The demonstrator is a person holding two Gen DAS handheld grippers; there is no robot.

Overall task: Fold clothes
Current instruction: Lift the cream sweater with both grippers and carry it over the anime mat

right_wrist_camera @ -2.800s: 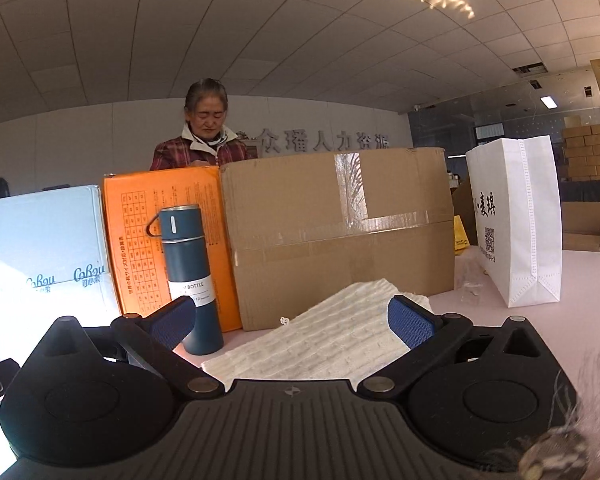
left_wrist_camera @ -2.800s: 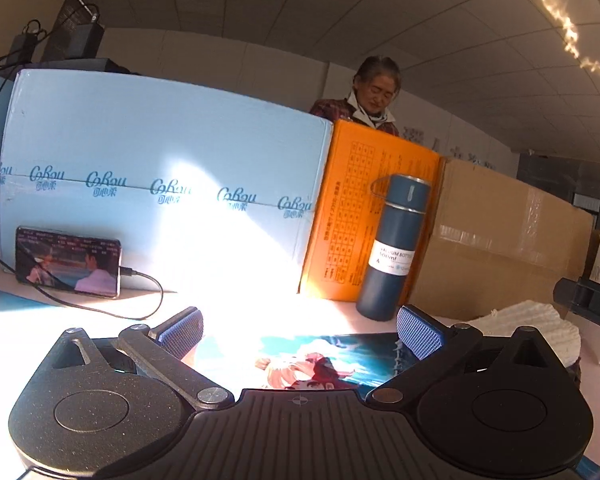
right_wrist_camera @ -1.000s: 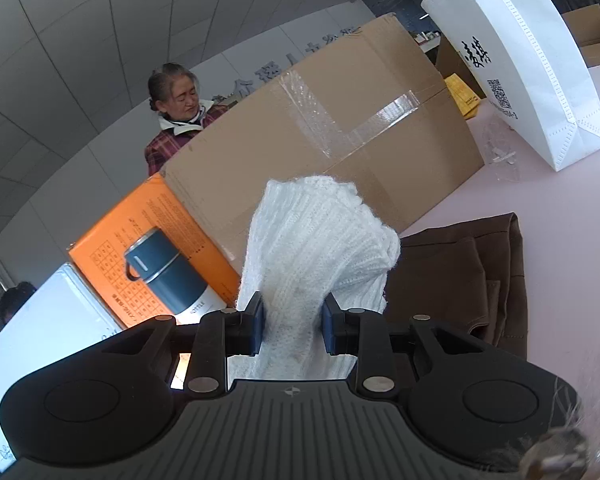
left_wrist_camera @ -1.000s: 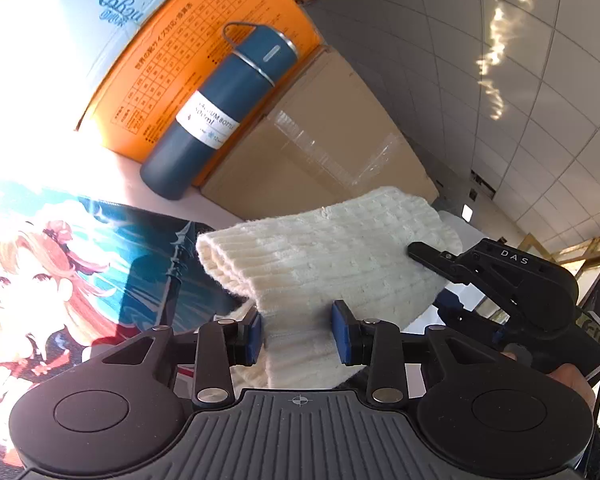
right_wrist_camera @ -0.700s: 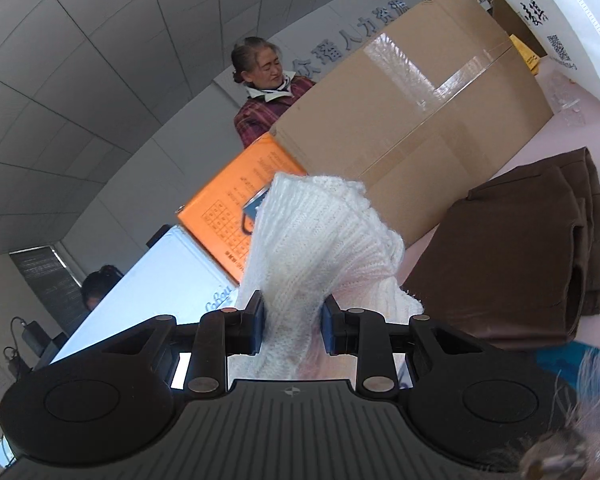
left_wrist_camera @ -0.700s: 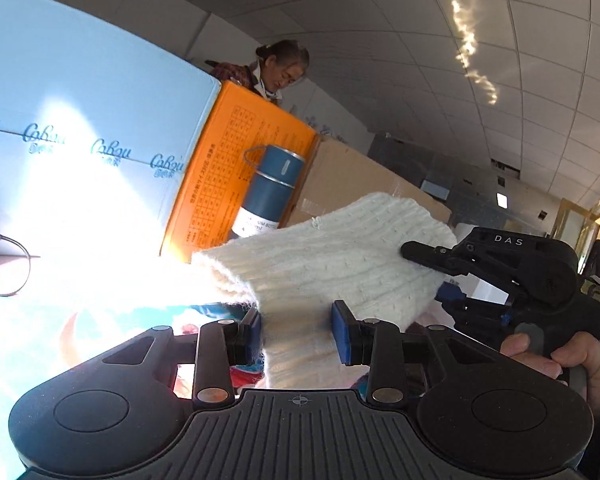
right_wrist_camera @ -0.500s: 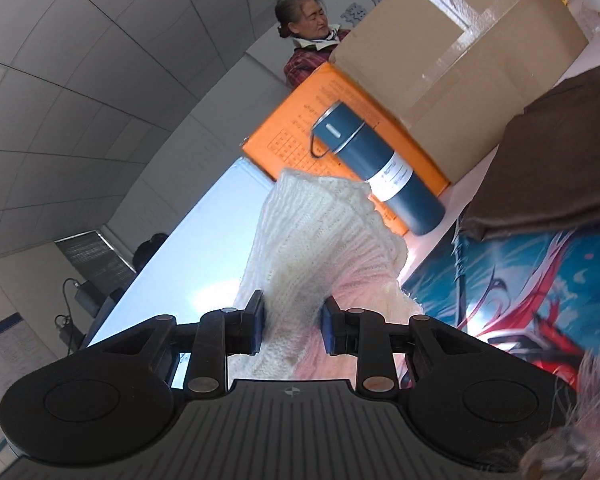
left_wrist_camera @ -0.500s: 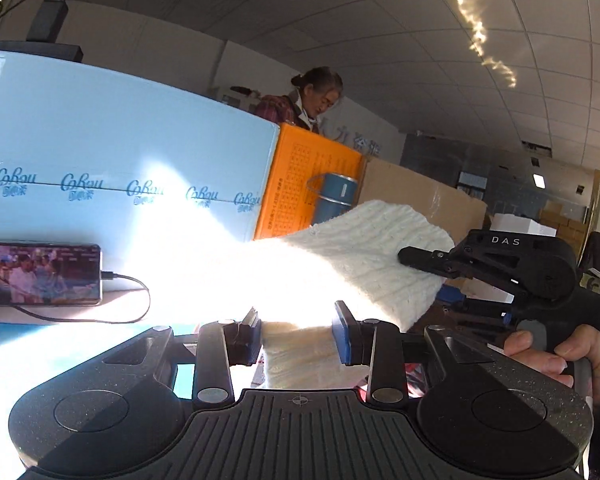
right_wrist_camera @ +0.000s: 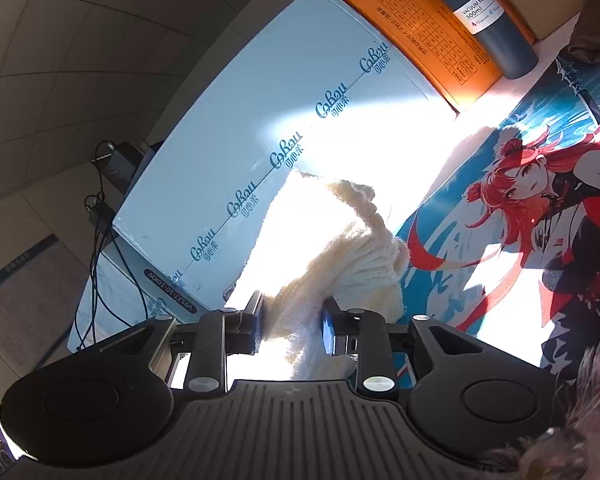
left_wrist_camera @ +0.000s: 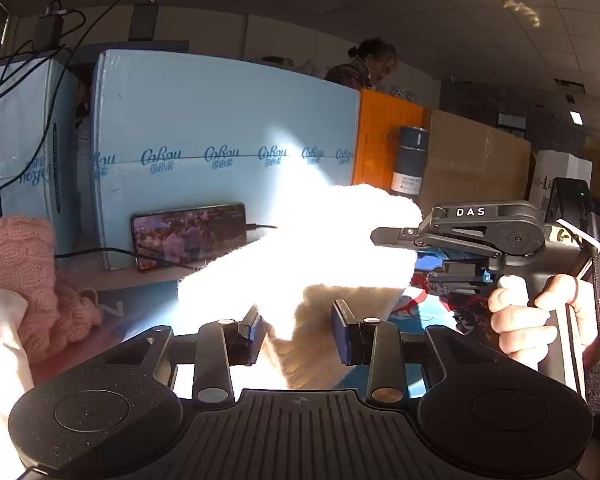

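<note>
Left wrist view: both grippers hold the sweater (left_wrist_camera: 300, 248) up.
Left gripper (left_wrist_camera: 298, 330) and right gripper (right_wrist_camera: 291, 326) fingers pinch it; soft knit sags, so grip edges.

Cream ribbed knit garment (left_wrist_camera: 332, 256), bunched, held above the printed mat, sunlit and partly overexposed.

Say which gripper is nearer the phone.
Left. The left gripper holds the white knit just in front of the phone; the right gripper clamps the knit's far end, farther to the right.
</note>
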